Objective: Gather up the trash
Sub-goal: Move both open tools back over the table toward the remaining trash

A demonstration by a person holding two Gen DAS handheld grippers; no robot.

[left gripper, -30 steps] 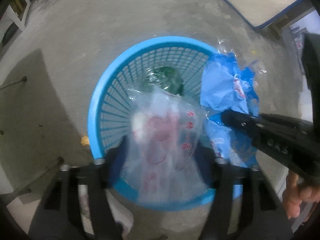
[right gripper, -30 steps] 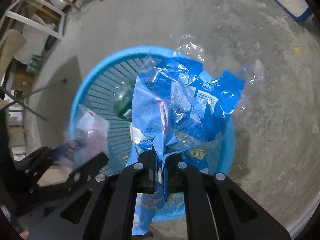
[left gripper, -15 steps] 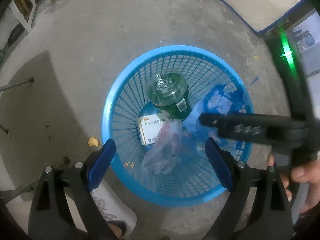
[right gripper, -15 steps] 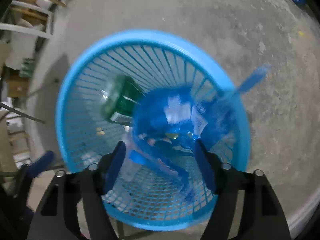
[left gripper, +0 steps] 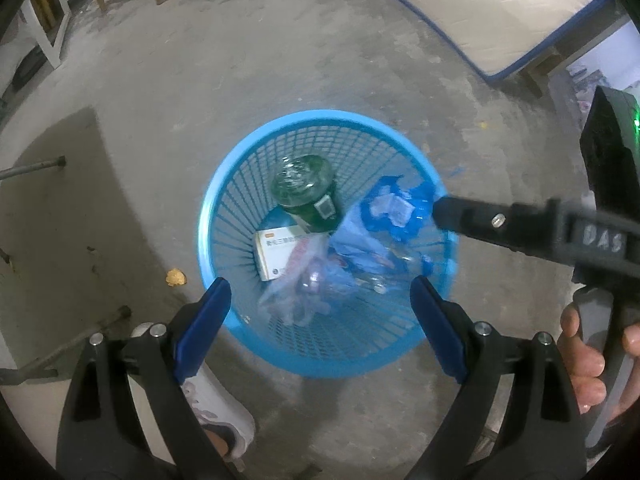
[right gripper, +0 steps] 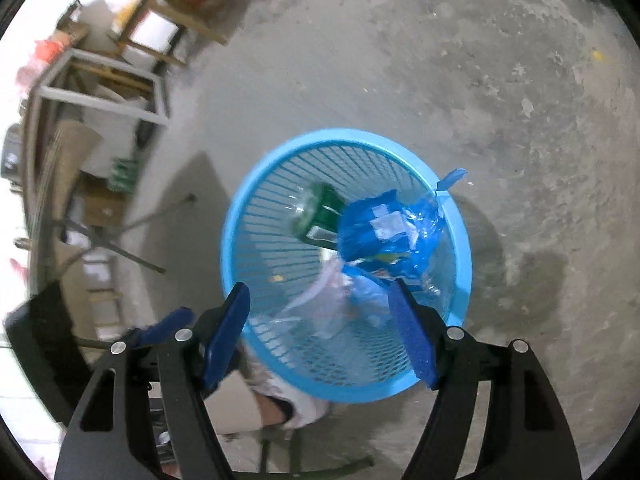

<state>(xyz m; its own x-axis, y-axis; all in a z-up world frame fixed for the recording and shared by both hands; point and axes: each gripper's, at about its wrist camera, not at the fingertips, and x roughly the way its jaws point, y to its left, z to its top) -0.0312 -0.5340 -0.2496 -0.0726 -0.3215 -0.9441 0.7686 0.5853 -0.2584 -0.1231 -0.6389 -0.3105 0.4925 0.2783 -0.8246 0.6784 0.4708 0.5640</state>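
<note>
Both the left gripper (left gripper: 320, 308) and right gripper (right gripper: 320, 320) have just spread and hang empty above the blue basket (left gripper: 224, 204), where the light, crinkly blue wrapper (left gripper: 394, 210) below them probably wants pinching by a fold.

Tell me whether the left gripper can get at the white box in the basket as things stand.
Probably not cleanly. The left gripper is open above the blue basket, but the clear bag and green bottle overlap the white box, leaving only its left part exposed.
</note>
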